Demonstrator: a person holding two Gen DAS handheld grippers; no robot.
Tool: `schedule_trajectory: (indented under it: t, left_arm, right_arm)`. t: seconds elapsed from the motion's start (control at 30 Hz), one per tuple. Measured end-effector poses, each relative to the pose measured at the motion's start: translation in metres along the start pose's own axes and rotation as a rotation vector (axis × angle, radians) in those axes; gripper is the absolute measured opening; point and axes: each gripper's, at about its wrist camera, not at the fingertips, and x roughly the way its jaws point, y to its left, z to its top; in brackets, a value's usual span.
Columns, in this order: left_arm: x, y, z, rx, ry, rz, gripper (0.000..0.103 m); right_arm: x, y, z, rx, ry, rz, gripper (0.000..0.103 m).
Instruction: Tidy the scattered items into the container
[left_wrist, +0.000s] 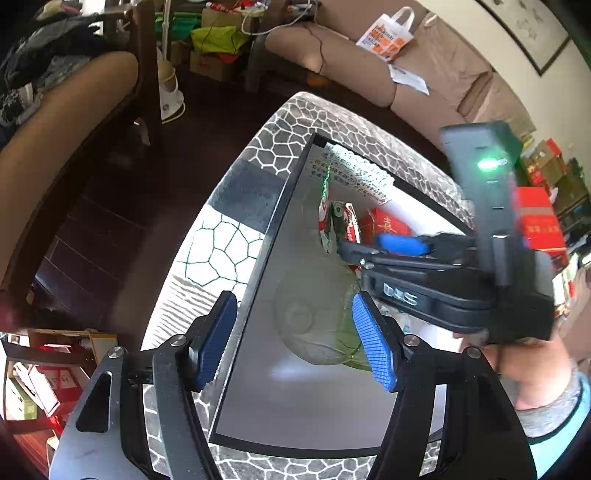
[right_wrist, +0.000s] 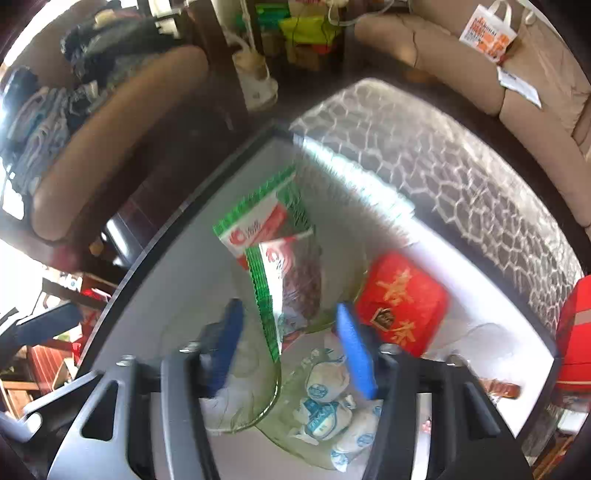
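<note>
A lived-in home sitting room. A beige sofa (left_wrist: 436, 70) curves behind the patterned tabletop (left_wrist: 373, 136). Left of the sofa stand stacked cardboard boxes (left_wrist: 214, 62) and a clothes-heaped armchair (left_wrist: 55, 122).

The whole right wrist view is smeared by motion blur, so the print on the red packet (right_wrist: 400, 308) cannot be read. In the left wrist view the right gripper (left_wrist: 365, 247) covers most of that packet, and the container's (left_wrist: 258, 236) near right corner is hidden behind a finger.
</note>
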Motion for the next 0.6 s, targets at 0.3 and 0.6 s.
schedule_trajectory:
  t: [0.3, 0.6]
  left_arm:
    - [0.01, -0.01, 0.003, 0.013, 0.016, -0.01, 0.063]
    - [0.011, -0.019, 0.011, 0.035, 0.027, -0.008, 0.063]
  right_arm:
    - [-0.007, -0.077, 0.006, 0.399, -0.037, 0.251, 0.007]
    - [0.006, -0.088, 0.013, 0.469, 0.025, 0.31, 0.011]
